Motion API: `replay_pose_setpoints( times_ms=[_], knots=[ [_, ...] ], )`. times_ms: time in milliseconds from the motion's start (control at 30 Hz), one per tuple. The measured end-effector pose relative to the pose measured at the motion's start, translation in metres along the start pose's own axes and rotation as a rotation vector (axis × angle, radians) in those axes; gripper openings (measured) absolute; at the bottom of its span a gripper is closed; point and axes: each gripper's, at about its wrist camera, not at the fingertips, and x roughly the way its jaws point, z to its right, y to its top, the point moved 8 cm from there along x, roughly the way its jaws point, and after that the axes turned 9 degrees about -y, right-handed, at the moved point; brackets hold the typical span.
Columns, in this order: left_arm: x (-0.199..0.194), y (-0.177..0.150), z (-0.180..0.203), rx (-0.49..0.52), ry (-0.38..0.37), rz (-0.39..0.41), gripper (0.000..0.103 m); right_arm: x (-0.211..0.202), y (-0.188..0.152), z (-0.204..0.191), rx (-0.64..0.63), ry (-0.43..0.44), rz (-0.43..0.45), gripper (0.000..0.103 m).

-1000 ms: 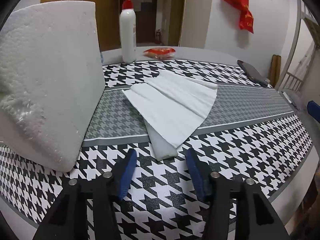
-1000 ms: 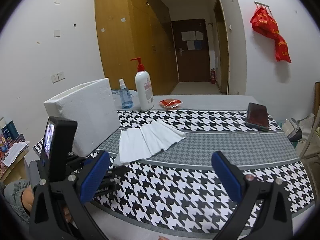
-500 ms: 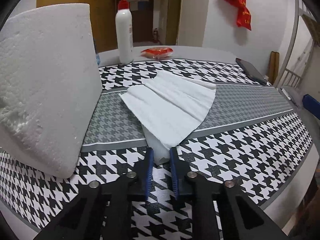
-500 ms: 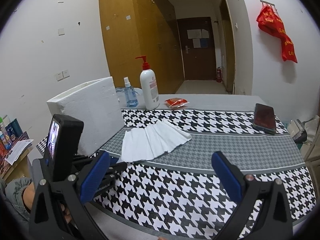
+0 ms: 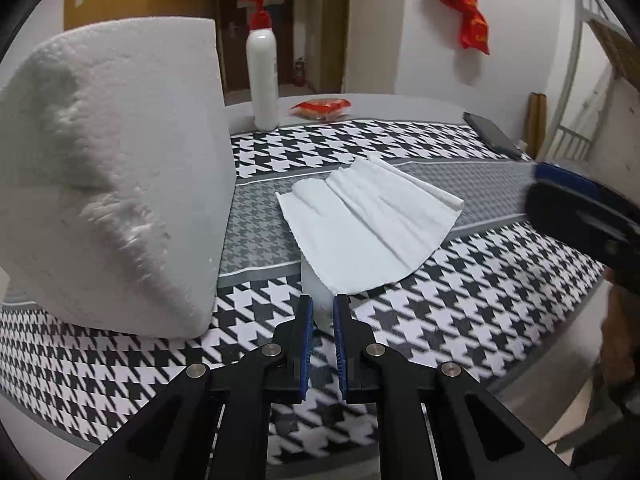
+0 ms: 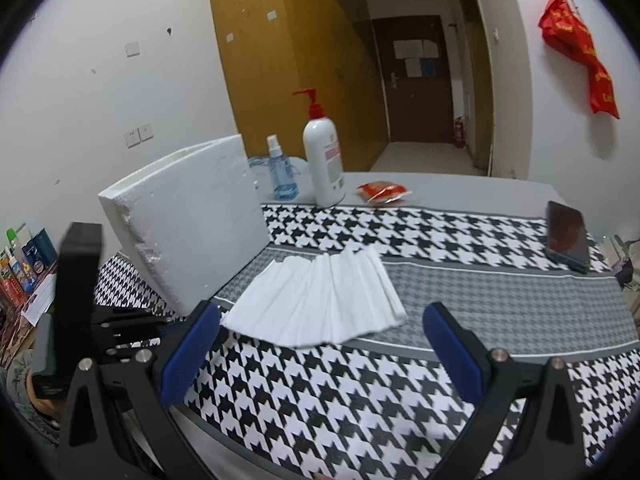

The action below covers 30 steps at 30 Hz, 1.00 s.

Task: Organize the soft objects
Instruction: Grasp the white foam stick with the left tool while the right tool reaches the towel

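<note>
A fan of white tissues lies on the houndstooth tablecloth, also in the right wrist view. A translucent white soft piece sticks out from under the fan's near corner. My left gripper is shut on that piece's near end, at table level. My right gripper is open and empty, hovering above the table's near side in front of the tissues. A large white foam block stands left of the tissues.
A white pump bottle, a small blue spray bottle and a red snack packet stand at the far edge. A dark phone lies at the far right. The foam block stands close by on the left.
My left gripper moved forward and closed on the translucent piece under the tissues. My right gripper moved closer to the tissues and stayed open.
</note>
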Motion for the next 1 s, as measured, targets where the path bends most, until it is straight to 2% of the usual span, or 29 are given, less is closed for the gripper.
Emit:
replay_pose_setpoints(
  times_ms=[100,167,267,433,633,733,767,800,867,1000],
  knots=[
    [-0.001,-0.003,-0.005,-0.022,-0.019,0.003,0.013,0.013,-0.003,-0.008,-0.014,0.011,-0.043,0.103],
    [0.0,-0.004,-0.008,-0.026,-0.021,0.002,0.02,0.022,-0.006,-0.012,-0.015,0.016,-0.07,0.103],
    [0.0,-0.004,-0.011,-0.028,-0.023,0.004,0.021,0.036,-0.007,-0.018,-0.017,0.023,-0.105,0.103],
    [0.002,-0.005,-0.008,0.001,-0.026,-0.002,0.026,0.063,-0.01,-0.02,-0.043,-0.027,-0.181,0.103],
    [0.006,-0.002,-0.013,-0.004,-0.027,0.002,0.032,0.075,-0.005,-0.03,-0.092,-0.029,-0.189,0.103],
    [0.007,-0.003,-0.015,-0.007,-0.027,-0.003,0.032,0.082,-0.007,-0.032,-0.117,-0.031,-0.209,0.096],
    [0.007,-0.004,-0.016,-0.007,-0.027,-0.003,0.032,0.085,-0.009,-0.032,-0.12,-0.033,-0.222,0.092],
    [0.007,-0.004,-0.016,-0.009,-0.026,-0.002,0.032,0.088,-0.011,-0.031,-0.12,-0.036,-0.235,0.083],
    [0.005,-0.004,-0.017,-0.011,-0.025,0.002,0.032,0.094,-0.016,-0.031,-0.12,-0.031,-0.268,0.073],
    [0.002,-0.001,-0.013,0.006,-0.03,0.013,0.032,0.1,-0.024,-0.029,-0.122,-0.043,-0.301,0.07]
  ],
)
